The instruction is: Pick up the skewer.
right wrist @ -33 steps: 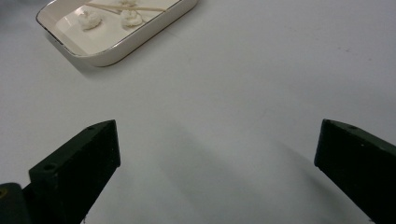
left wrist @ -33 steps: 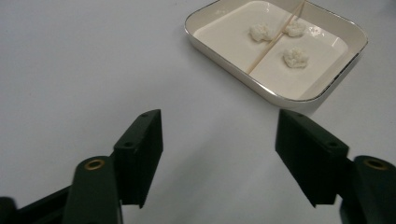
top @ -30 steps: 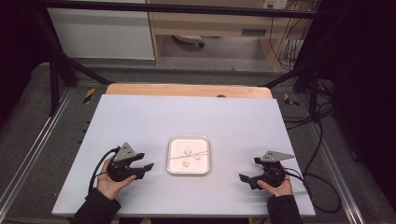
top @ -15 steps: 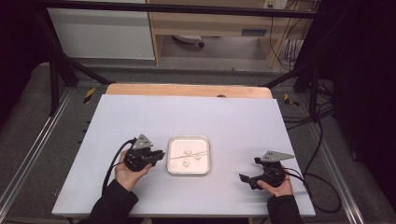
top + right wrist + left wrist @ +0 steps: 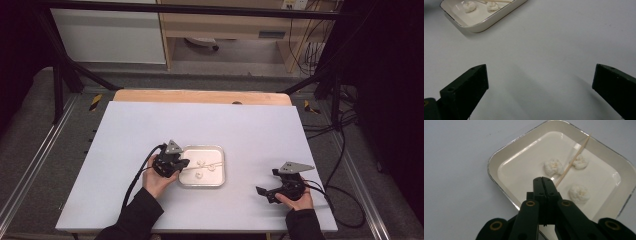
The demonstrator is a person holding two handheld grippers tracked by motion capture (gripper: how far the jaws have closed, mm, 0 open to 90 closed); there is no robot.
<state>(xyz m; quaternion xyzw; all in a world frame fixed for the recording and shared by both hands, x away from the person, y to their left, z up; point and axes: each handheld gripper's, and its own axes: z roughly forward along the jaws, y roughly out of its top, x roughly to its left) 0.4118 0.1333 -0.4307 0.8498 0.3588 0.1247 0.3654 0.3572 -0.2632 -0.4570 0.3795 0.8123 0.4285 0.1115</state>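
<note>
Reaching into the tray (image 5: 202, 150) at centre of the high view: left gripper (image 5: 175, 164) at the tray's left edge, tip over the rim, hand below it. Skewer (image 5: 207, 166) lying across the tray floor among three white lumps (image 5: 199, 176). Right gripper (image 5: 267, 187) parked at lower right of frame on the table (image 5: 210, 120), well apart from the tray.

Left gripper view: jaws together at bottom centre, tips (image 5: 544, 182) touching or just above the near end of the skewer (image 5: 574, 157), which runs up to the upper right. Cannot tell if the stick is actually pinched; near end hidden behind the tips. Lumps: one (image 5: 553, 167) just left of the stick, one (image 5: 580, 162) under or against it at upper right, one (image 5: 579, 193) at right, apart. Tray rim (image 5: 496, 167) at left, bare table around.

Right gripper view: jaws wide apart at lower left and lower right, nothing between but table. Tray (image 5: 486, 22) at upper left of frame with two lumps and the skewer (image 5: 496, 1) at the top edge.

Progress, judged: early. Left at the stick, grasp unconfirmed; no lump threaded, all three loose in the tray. Left to do: lift the stick, spear lumps.
</note>
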